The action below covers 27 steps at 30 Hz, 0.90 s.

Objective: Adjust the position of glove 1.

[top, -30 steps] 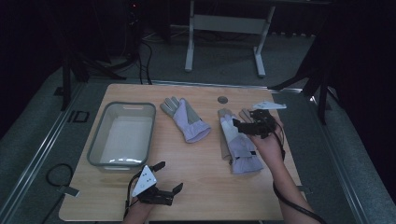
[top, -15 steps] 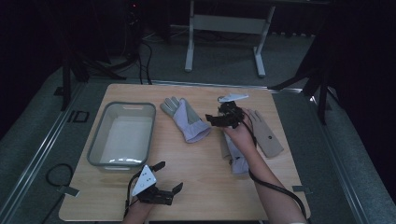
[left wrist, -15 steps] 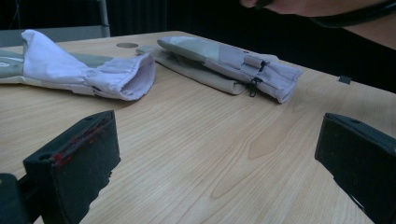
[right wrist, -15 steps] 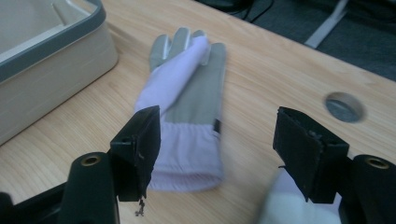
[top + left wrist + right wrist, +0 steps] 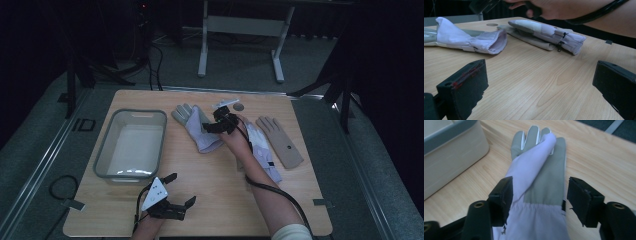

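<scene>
Black right gripper (image 5: 539, 200) jaws gape astride lavender glove (image 5: 539, 182).

We see a dark lab or studio: a wooden table (image 5: 200, 175) on grey carpet, metal stands (image 5: 240, 40) and cables behind.

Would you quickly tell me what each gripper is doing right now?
Left gripper: open, holding nothing, low over the table.
Right gripper: open, jaws either side of the glove, not clamped.
</scene>
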{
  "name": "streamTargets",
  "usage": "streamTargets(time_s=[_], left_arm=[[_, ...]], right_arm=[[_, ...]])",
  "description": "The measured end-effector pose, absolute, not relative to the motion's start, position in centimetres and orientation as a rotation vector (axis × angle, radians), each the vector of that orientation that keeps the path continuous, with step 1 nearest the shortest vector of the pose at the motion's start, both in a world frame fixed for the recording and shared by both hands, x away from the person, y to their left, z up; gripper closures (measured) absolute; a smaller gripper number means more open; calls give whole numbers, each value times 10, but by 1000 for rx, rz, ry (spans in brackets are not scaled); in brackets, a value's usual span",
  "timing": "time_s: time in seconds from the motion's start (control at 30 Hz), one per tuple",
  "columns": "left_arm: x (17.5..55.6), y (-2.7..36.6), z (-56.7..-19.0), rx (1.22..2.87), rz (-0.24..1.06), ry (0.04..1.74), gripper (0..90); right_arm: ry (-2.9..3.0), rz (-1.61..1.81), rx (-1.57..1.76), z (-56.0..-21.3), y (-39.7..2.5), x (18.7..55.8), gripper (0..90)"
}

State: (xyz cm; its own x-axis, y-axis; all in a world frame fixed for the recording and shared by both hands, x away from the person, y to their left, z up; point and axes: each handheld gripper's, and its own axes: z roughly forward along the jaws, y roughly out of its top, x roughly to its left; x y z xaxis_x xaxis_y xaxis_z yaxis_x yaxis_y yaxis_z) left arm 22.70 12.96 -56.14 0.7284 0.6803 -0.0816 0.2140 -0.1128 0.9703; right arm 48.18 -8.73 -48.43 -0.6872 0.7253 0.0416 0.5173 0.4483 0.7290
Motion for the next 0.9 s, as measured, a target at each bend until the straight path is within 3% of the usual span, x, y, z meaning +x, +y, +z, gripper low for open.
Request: streamTargets(time_s=[0.53,0.9], left_arm=[[228,130,-562,1672,444,727,0],[228,130,-562,1670,445,729,0]], right_arm=[[2453,996,1154,-525,-69,512,425],[2472,927,1135,-538,-67,513,535]])
